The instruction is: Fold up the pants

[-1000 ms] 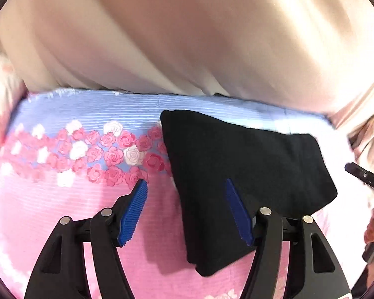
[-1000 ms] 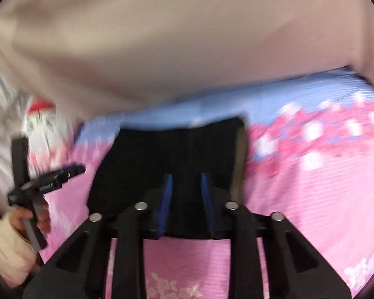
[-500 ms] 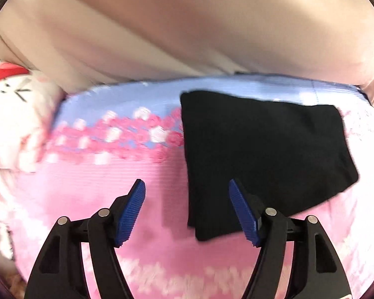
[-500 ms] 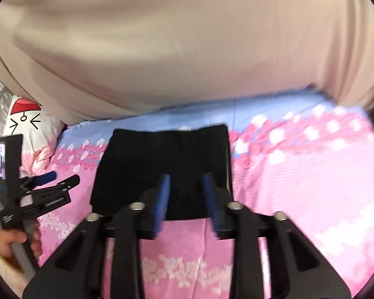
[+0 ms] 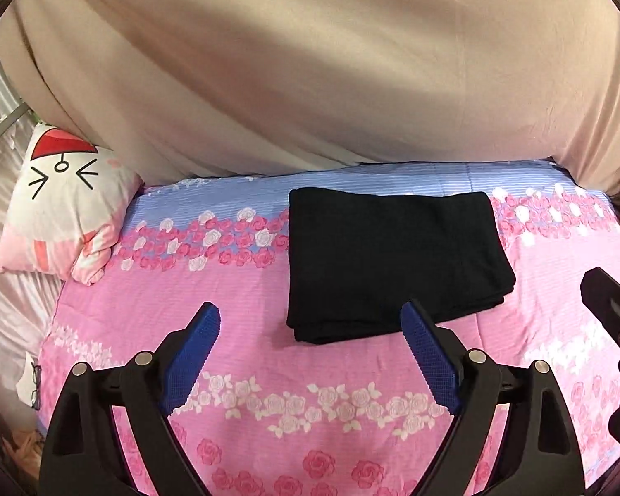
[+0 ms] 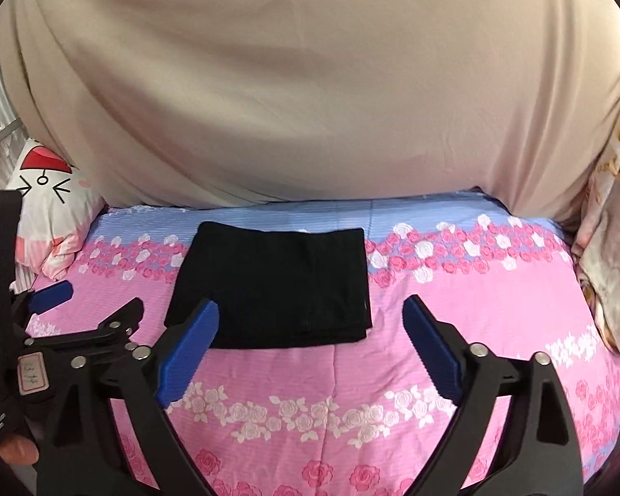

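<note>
The black pants point(image 5: 392, 260) lie folded into a neat rectangle on the pink flowered bedsheet point(image 5: 310, 392); they also show in the right wrist view point(image 6: 273, 285). My left gripper point(image 5: 310, 322) is open and empty, held above the bed in front of the pants. My right gripper point(image 6: 310, 318) is open and empty, also pulled back from the pants. The left gripper shows at the left edge of the right wrist view point(image 6: 87, 314), and part of the right gripper's body shows at the right edge of the left wrist view point(image 5: 611, 310).
A white and pink cartoon pillow point(image 5: 62, 206) lies at the bed's left end. A beige curtain point(image 5: 310, 82) hangs behind the bed. A patterned quilt point(image 6: 611, 248) sits at the right end.
Both grippers have pulled back and up from the folded pants. The right gripper's jaws, nearly shut before, have opened wide. The pants stay still on the bed.
</note>
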### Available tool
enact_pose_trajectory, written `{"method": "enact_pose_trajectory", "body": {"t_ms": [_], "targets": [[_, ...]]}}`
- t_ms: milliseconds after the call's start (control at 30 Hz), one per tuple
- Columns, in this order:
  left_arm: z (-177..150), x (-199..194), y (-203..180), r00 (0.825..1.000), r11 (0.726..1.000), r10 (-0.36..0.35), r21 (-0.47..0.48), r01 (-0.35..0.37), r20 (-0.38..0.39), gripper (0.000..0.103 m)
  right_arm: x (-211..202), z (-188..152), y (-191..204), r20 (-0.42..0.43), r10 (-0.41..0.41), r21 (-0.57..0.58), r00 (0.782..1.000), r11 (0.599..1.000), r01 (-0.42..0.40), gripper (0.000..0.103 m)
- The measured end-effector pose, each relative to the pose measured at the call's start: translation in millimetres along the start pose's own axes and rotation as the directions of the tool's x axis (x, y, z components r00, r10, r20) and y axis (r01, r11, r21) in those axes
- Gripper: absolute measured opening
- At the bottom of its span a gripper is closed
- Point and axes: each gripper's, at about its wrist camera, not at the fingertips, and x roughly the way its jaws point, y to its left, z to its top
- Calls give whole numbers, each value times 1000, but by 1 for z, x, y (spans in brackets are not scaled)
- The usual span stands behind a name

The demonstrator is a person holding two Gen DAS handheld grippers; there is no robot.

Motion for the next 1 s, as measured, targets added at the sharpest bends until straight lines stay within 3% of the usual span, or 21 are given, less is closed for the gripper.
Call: {"method": "enact_pose_trajectory", "body": {"t_ms": [600,1000], "targets": [[-16,-19,5,1000,1000,14,-16,-14,4,87,-5,-2,9,19,13,-4,1000,1000,-13,97],[-15,-6,3,1000,1000,21,-8,-21,-18,87,6,0,8,12,0,-4,1000,1000,0,98]]}}
